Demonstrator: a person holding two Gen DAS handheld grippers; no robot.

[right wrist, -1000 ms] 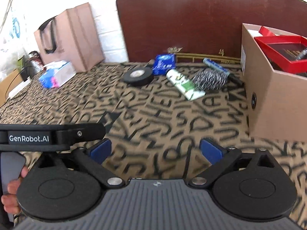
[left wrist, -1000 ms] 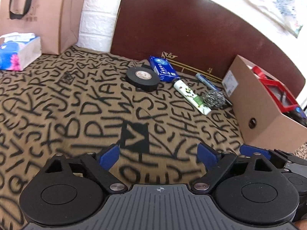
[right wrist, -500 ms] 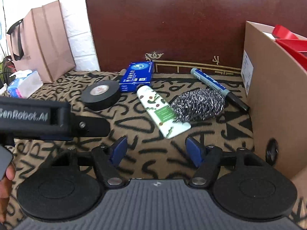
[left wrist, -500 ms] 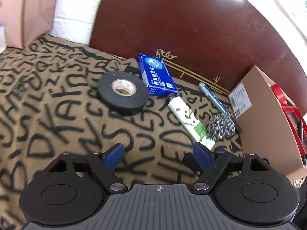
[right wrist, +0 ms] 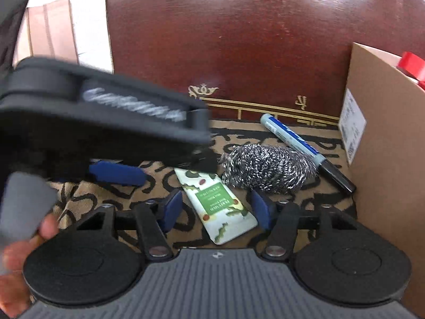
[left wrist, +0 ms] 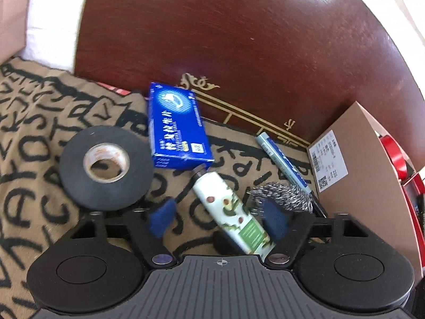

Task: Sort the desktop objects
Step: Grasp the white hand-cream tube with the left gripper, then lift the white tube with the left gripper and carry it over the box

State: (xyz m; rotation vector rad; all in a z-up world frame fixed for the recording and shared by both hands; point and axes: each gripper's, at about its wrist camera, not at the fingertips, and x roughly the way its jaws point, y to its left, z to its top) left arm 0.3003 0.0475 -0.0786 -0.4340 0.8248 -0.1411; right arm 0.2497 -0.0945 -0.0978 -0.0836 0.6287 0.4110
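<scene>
Jaws wide on left gripper [left wrist: 217, 219], straddling white-and-green tube [left wrist: 229, 210] beside tape roll [left wrist: 105, 167] and blue box [left wrist: 178, 126]; jaws likewise wide on right gripper [right wrist: 216, 208] over tube's flat end, steel scourer [right wrist: 268, 168] and marker [right wrist: 305, 151] just beyond, cardboard box [right wrist: 385, 133] alongside; approach step judged in hand, closing on tube needed next.

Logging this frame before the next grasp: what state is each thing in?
left gripper: open, straddling the tube
right gripper: open, also around the tube
hand cream tube: lying flat, capped
marker: lying flat, capped
tape roll: lying flat
cardboard box: open-topped
</scene>
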